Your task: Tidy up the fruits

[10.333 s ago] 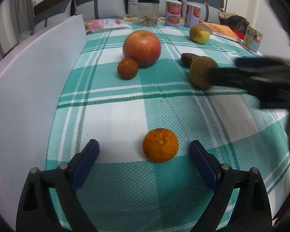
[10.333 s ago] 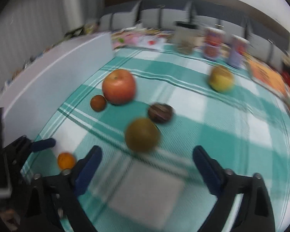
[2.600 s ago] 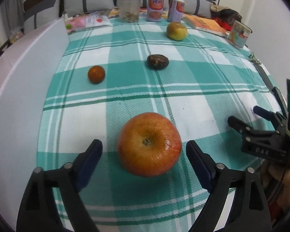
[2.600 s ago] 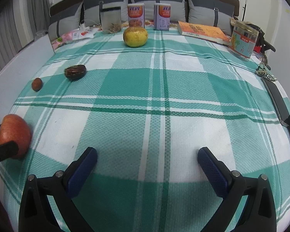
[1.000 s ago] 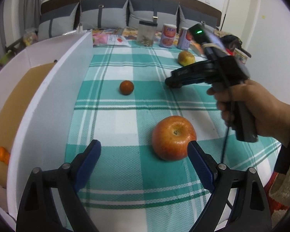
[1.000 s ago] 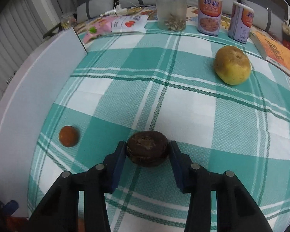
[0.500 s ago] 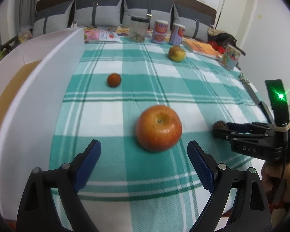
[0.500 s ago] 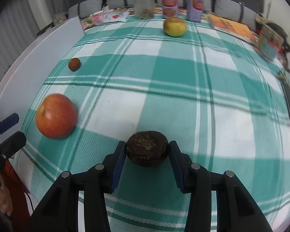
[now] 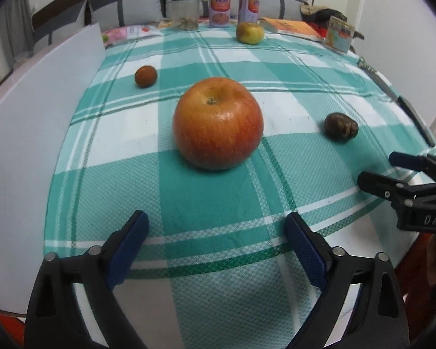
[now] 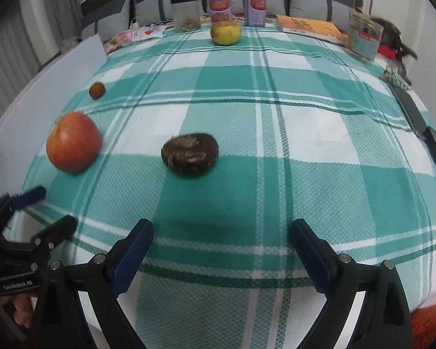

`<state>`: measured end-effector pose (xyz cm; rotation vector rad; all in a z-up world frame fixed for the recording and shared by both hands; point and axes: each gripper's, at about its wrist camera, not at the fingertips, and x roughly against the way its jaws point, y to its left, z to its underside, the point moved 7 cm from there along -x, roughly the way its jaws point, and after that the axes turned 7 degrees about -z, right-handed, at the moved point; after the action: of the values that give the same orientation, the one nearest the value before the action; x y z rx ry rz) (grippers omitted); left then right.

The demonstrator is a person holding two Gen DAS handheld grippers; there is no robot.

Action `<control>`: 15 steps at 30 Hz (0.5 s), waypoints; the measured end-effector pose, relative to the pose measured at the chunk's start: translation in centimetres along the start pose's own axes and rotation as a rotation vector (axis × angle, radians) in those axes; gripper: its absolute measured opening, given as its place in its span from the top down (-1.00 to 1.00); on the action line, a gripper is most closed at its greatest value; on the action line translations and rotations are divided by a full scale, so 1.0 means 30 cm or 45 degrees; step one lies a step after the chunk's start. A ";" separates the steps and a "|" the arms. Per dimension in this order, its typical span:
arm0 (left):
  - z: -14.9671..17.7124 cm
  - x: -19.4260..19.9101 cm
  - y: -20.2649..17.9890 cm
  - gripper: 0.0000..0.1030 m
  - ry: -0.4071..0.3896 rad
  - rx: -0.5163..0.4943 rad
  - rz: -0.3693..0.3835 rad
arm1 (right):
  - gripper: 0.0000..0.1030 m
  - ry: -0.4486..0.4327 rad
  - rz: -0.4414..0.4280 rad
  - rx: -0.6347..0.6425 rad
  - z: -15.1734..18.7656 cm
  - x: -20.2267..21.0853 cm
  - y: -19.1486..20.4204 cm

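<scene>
Left wrist view, left to right: a white board [image 9: 29,133] borders the tabletop [image 9: 212,203]; a small orange fruit [image 9: 145,76] lies far back; the red apple [image 9: 217,122] sits straight ahead of the left hand-held gripper [image 9: 216,250], beyond its tips, stem end up, so no long axis governs the approach. This gripper is spread wide and empty. To the right lies the dark brown fruit [image 9: 341,126], long axis crosswise, ahead of the right hand-held gripper [image 10: 221,250], whose jaws have just been opening and now stand released with nothing between them. The left hand-held gripper is judged nearer the apple; a yellow-green fruit [image 9: 249,33] waits far back
</scene>
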<state>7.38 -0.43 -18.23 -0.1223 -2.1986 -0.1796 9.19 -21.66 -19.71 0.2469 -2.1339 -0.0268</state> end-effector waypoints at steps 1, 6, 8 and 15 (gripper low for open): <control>0.001 -0.003 -0.001 -0.91 0.002 -0.001 -0.002 | -0.85 -0.013 0.012 0.023 0.007 0.000 0.003; 0.002 -0.013 0.002 -0.99 -0.016 0.006 -0.010 | -0.99 -0.109 0.012 0.086 0.035 -0.001 0.011; 0.005 -0.012 0.001 -0.99 -0.038 0.006 -0.012 | -1.00 -0.126 0.012 0.099 0.038 -0.001 0.013; 0.013 -0.007 0.000 -0.99 -0.085 0.006 -0.021 | -1.00 -0.188 0.043 0.086 0.040 -0.002 0.016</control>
<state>7.20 -0.37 -18.62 -0.1086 -2.2666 -0.1816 8.16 -21.25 -20.36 0.2557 -2.2883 0.0484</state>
